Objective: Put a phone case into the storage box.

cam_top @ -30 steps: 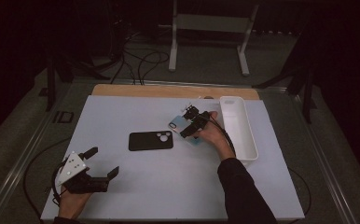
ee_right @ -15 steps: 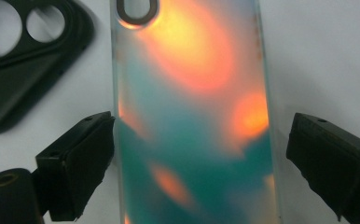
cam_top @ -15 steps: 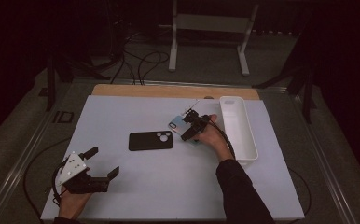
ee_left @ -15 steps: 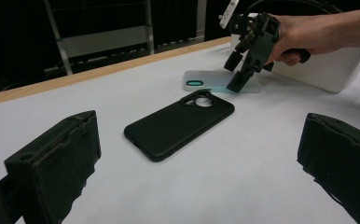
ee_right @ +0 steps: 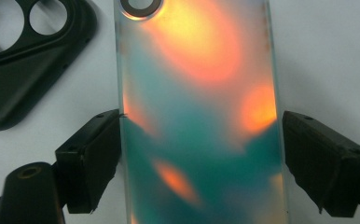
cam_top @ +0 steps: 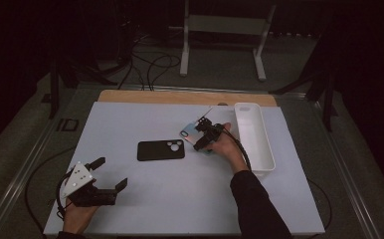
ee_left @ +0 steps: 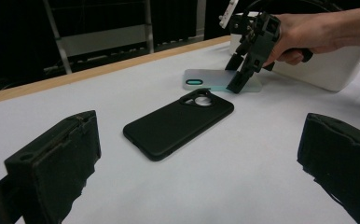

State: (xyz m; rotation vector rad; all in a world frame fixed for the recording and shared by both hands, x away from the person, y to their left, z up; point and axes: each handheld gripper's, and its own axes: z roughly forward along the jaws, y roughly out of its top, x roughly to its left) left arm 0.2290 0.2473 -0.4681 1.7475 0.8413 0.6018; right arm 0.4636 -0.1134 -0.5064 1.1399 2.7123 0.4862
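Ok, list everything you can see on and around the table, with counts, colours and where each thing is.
Black phone case: one, black, flat at the table's middle.
Iridescent phone case: one, translucent teal and orange, right of the black one, between the right tool's jaws.
Bin: one, white, long, at the right edge.
Table: one, white top, wooden far edge.
Metal stand: one, grey, on the floor behind.
Cables: several, black, on the floor behind.
Left tool: one, black, open, near-left corner.
Right tool: one, black, open around the iridescent case.

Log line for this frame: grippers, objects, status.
right gripper: open, fingers astride iridescent phone case | left gripper: open, idle | black phone case: flat on table
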